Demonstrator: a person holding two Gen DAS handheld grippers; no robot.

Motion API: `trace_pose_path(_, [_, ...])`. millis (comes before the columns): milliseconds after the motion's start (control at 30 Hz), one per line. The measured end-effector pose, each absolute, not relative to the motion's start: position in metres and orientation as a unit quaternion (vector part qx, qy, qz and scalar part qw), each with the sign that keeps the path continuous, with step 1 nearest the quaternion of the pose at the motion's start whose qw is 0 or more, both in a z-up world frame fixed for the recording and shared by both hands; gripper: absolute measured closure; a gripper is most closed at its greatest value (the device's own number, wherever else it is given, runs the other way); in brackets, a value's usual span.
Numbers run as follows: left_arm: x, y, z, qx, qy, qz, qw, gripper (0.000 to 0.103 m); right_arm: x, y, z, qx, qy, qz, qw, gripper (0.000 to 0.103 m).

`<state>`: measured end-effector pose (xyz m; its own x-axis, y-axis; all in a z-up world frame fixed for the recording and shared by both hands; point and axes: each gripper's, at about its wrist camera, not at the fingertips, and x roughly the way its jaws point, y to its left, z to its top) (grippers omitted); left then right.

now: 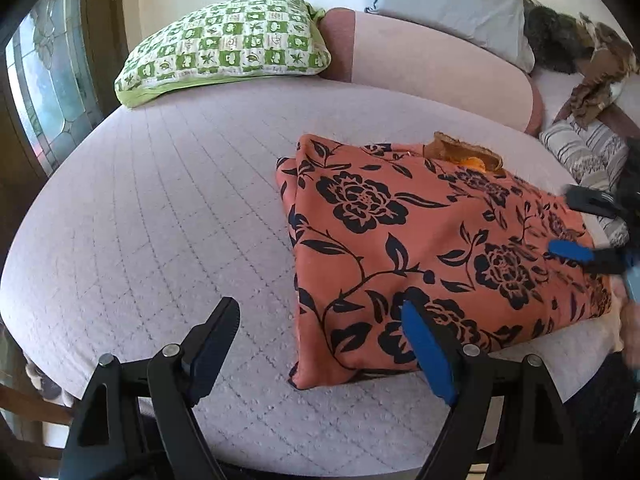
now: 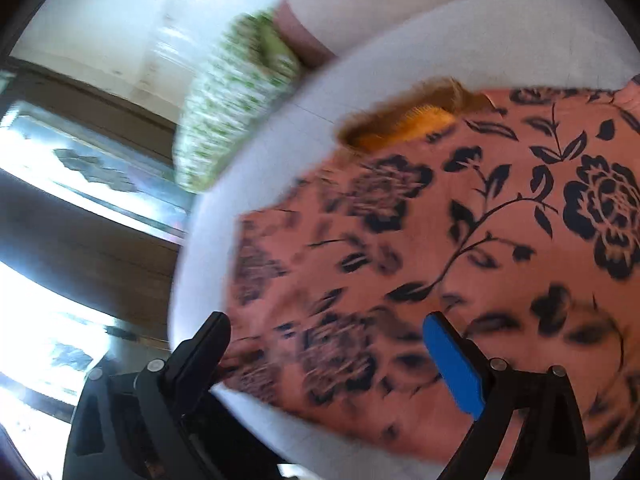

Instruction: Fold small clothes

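quilted bed (image 1: 160, 208), green pillow (image 1: 224, 44), leaded window (image 1: 44, 80)

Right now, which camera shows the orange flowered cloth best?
The left wrist view: the orange flowered cloth lies sharp and nearly whole on the bed. The right wrist view shows it close up, blurred and cut off.

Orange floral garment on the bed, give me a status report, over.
Left tongs open, empty. Right tongs open above cloth. Orange black-flowered folded garment flat on quilted lilac bedspread. Nothing blocking.
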<state>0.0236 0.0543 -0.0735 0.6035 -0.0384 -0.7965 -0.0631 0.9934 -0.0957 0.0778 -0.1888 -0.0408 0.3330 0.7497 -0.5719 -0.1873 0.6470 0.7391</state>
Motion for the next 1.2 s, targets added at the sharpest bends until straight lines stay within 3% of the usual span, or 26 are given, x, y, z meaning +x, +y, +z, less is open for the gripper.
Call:
trace_pose_path(133, [0.028, 0.043, -0.073, -0.064, 0.449, -0.006, 0.891, 0.02, 0.055, -0.187, -0.08, 0.246, 0.536, 0.284, 0.756, 0.005])
trace_pose_path(333, [0.025, 0.019, -0.067, -0.024, 0.443, -0.027, 0.896, 0.02, 0.013, -0.242, -0.053, 0.333, 0.448, 0.233, 0.796, 0.006])
trace_pose_path(567, [0.032, -0.003, -0.064, -0.002, 0.449, -0.038, 0.893, 0.02, -0.048, -0.335, -0.069, 0.404, 0.416, 0.064, 0.812, 0.006])
trace_pose_path(767, [0.046, -0.025, -0.058, 0.007, 0.442, -0.052, 0.895, 0.02, -0.047, -0.393, -0.092, 0.473, 0.431, 0.014, 0.768, 0.006])
trace_pose_path(1200, [0.077, -0.07, -0.06, 0.019, 0.443, -0.086, 0.892, 0.02, -0.017, -0.407, -0.102, 0.53, 0.427, 0.022, 0.732, 0.004])
